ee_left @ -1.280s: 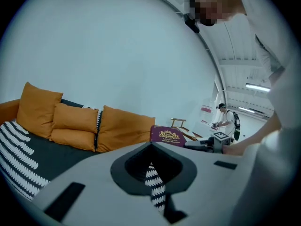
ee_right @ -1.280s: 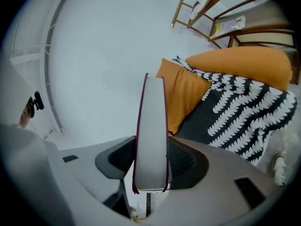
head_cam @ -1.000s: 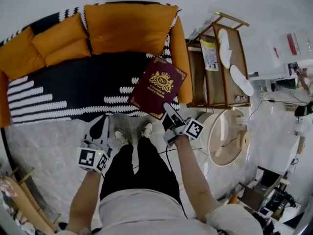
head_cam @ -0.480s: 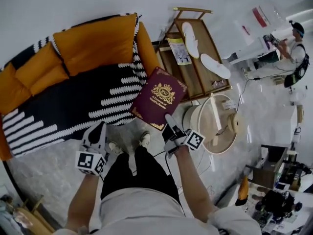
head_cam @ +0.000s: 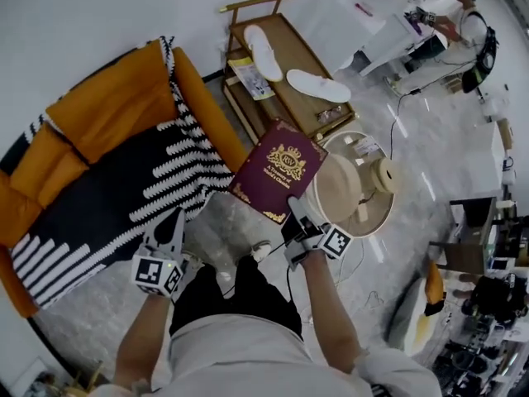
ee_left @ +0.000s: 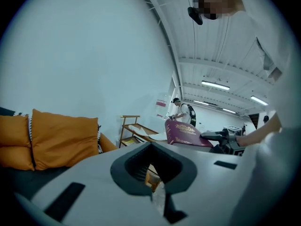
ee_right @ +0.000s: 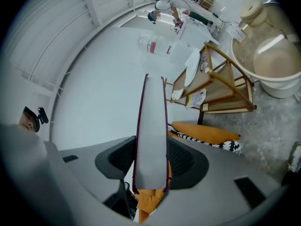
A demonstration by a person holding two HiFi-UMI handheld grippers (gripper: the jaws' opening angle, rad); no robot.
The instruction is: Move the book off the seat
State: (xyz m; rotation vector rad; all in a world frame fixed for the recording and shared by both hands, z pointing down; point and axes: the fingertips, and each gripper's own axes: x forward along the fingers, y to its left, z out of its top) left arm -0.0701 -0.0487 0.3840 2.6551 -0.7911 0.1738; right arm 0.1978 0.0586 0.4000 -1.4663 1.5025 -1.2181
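Observation:
A maroon book (head_cam: 277, 170) with a gold crest is held up in the air, clear of the black-and-white striped sofa seat (head_cam: 124, 197). My right gripper (head_cam: 295, 211) is shut on its lower edge. In the right gripper view the book (ee_right: 153, 126) stands edge-on between the two jaws of the right gripper (ee_right: 151, 166), pale page edge facing the camera. My left gripper (head_cam: 171, 223) hangs lower left over the floor in front of the sofa, shut and holding nothing. From the left gripper (ee_left: 150, 175) the book (ee_left: 183, 133) shows off to the right.
Orange cushions (head_cam: 107, 106) line the sofa back. A wooden rack (head_cam: 307, 112) with white slippers (head_cam: 318, 85) stands beyond the sofa's right arm. A round beige tub (head_cam: 359, 188) sits on the floor right of the book. A person (head_cam: 450, 31) stands at a far desk.
The right gripper has carried the book rightward, from over the seat's edge to above the floor by the beige tub. The left gripper moved along with it, and the view swung toward the rack.

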